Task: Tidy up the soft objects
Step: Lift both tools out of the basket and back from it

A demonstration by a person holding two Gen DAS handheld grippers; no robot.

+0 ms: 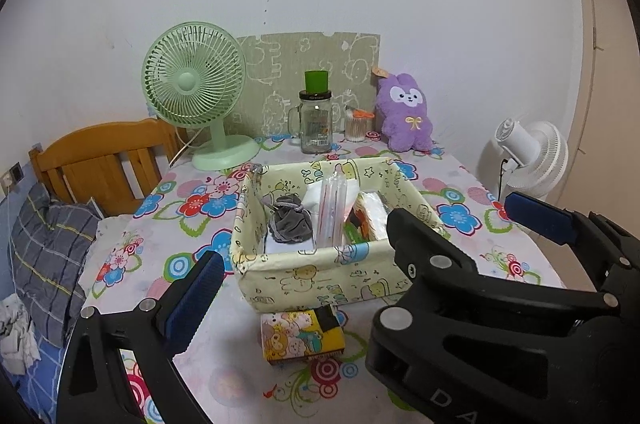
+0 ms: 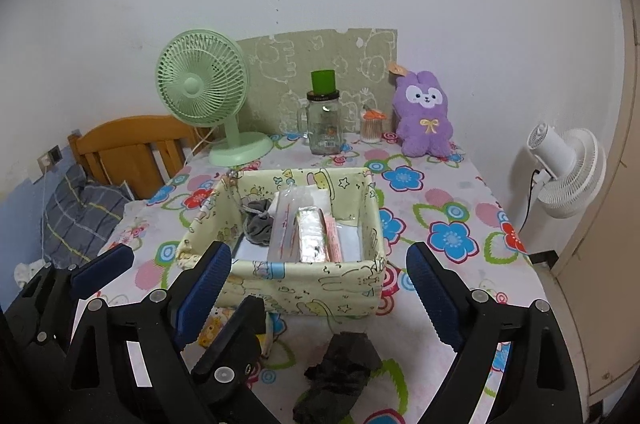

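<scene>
A floral worktop (image 2: 460, 192) is shown, with a fabric basket (image 2: 304, 288) set centrally, already packed. A black cloth (image 2: 340, 372) lies before it, framed by the wide-open, empty right claw (image 2: 320, 300), seemingly for pickup. The left claw (image 1: 360, 244) is also spread empty.

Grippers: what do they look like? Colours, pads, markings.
Both are black plastic two-finger clamps. Left gripper and right gripper carry blue ribbed pads on the fingers, with round silver pivot pins. White letters, partly cut off, show on a black gripper body in the left wrist view. No cables or sleeves visible.
</scene>
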